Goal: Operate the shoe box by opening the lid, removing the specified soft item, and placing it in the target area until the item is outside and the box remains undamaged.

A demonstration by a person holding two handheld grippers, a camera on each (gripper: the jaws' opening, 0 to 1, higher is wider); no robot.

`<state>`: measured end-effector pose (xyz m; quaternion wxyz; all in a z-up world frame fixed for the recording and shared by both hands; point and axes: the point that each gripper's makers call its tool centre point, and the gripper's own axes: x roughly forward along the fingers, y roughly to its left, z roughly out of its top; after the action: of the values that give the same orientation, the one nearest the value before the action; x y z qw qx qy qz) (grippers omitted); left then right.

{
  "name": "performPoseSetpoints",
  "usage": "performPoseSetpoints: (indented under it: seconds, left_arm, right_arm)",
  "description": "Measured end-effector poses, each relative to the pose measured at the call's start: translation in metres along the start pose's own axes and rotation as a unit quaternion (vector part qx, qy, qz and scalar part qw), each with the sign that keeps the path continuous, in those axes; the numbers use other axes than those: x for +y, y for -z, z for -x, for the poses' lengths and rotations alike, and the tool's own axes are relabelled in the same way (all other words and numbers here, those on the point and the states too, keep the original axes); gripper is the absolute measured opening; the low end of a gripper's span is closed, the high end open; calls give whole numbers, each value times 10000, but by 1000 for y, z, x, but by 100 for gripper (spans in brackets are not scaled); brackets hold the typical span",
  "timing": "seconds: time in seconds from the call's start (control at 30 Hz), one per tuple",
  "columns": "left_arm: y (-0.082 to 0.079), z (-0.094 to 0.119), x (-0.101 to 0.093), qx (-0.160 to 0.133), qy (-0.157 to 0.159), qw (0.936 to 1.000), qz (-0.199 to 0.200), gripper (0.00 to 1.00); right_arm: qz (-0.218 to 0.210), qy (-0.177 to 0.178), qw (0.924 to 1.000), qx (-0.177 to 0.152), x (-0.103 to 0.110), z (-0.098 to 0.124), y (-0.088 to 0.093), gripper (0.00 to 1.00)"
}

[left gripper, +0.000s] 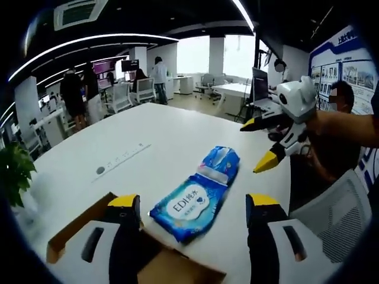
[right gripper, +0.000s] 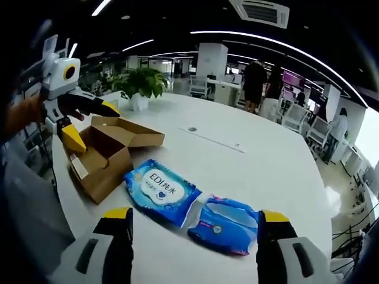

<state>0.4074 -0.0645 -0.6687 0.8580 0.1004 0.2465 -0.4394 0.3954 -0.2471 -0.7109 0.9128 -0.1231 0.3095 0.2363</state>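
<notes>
A brown cardboard shoe box [right gripper: 103, 155] stands open on the white table [right gripper: 249, 171], its lid flaps [right gripper: 133, 135] spread; its near edge [left gripper: 89, 228] lies between my left jaws. Two blue soft packs lie outside the box: a wet-wipes pack marked EDI [left gripper: 190, 208] [right gripper: 159, 188] and a second blue pack [left gripper: 220, 163] [right gripper: 228, 223] touching it. My left gripper [left gripper: 192, 204] is open above the box and the EDI pack, and appears from the left [right gripper: 83, 121] over the box. My right gripper [right gripper: 194, 216] is open, hovering over both packs, and shows raised [left gripper: 266, 145] to the right of the packs.
A potted plant [right gripper: 141, 83] stands on the table beyond the box, its leaves [left gripper: 13, 171] at the left edge. A grey strip with a round cap [left gripper: 121, 161] is set in the table's middle. Office chairs [left gripper: 136, 92], desks and several standing people fill the background.
</notes>
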Motion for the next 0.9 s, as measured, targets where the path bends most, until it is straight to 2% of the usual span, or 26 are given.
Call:
performPoseSetpoints:
  seconds: [0.13, 0.4, 0.67, 0.9]
  left_arm:
    - [10, 16, 7, -21, -91, 10000, 14, 86]
    - [26, 51, 26, -81, -299, 9993, 198, 99]
    - [39, 81, 40, -208, -561, 9975, 365, 100]
    - [62, 108, 46, -174, -760, 9960, 445, 100]
  right_arm:
    - [191, -119, 9997, 122, 13, -3, 0, 98]
    - [421, -335, 9984, 151, 38, -7, -8, 100]
    - [520, -532, 9971, 147, 56, -13, -15, 100]
    - [753, -887, 9930, 175, 82, -20, -20, 100]
